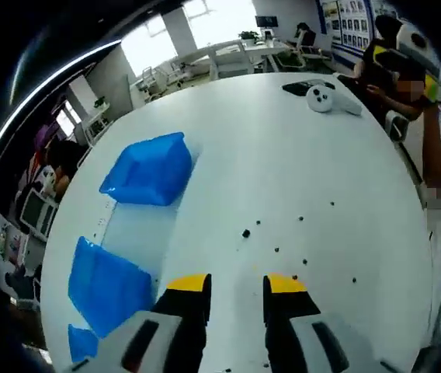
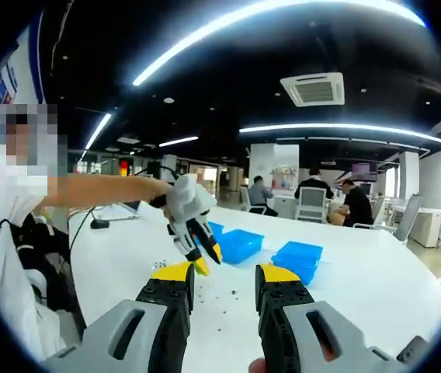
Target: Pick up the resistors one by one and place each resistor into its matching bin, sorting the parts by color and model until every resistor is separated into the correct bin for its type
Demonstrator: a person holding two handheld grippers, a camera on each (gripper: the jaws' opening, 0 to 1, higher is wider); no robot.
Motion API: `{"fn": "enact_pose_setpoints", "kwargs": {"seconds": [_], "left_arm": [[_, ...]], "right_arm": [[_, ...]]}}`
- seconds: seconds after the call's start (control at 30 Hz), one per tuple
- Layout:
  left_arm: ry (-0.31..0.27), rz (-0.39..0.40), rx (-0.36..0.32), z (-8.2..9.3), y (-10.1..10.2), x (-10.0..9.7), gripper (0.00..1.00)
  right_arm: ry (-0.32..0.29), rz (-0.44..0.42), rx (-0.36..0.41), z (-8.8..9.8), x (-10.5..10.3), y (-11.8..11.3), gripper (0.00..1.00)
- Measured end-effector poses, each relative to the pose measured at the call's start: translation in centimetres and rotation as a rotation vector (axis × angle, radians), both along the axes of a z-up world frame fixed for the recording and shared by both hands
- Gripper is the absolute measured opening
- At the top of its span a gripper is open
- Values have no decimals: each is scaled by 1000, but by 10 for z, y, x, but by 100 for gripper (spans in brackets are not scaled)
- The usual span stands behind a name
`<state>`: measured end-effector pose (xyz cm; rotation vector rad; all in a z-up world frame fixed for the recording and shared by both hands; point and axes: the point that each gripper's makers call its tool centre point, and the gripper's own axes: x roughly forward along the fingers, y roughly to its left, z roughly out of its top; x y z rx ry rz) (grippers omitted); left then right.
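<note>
A white table spreads across an office with bright windows at 12 o'clock. Blue bins sit at 9 o'clock, small dark resistors scattered loose at centre. The left gripper hangs above them, jaws parted and empty. The right gripper is likewise agape, holding nothing.

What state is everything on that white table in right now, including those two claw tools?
Left gripper: open, empty, above the table.
Right gripper: open, empty.
Blue bins: on the table, contents not visible.
Resistors: loose, scattered on the table.
</note>
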<state>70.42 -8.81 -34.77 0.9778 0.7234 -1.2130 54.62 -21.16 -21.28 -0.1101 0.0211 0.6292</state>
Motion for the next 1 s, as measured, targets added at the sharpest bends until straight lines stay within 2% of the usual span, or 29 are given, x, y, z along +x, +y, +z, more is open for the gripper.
{"fn": "enact_pose_setpoints", "kwargs": {"seconds": [0.33, 0.5, 0.53, 0.57, 0.6, 0.73, 0.8, 0.83, 0.9, 1.0], "left_arm": [[69, -87, 77, -25, -47, 2, 26], [80, -113, 151, -37, -50, 7, 23], [101, -110, 153, -36, -51, 7, 22], [98, -83, 131, -35, -53, 9, 21], [96, -93, 142, -37, -54, 11, 20], [165, -76, 158, -38, -51, 4, 15], [207, -64, 159, -39, -50, -1, 8], [241, -45, 160, -39, -49, -6, 7], [261, 43, 154, -39, -47, -5, 7], [282, 83, 142, -40, -45, -10, 6]], "right_arm": [[4, 1, 4, -2, 2, -1, 34], [4, -4, 11, -1, 1, -4, 34], [3, -4, 11, -1, 0, -4, 34], [2, -4, 13, -1, 0, -4, 34], [2, -3, 15, -1, 0, -4, 34], [4, -4, 16, -2, 1, -4, 34], [6, -4, 17, -2, 1, -4, 34], [5, -3, 18, -2, 1, -3, 34], [6, 2, 19, -2, 0, 0, 34], [2, 5, 16, 0, -1, 1, 34]]}}
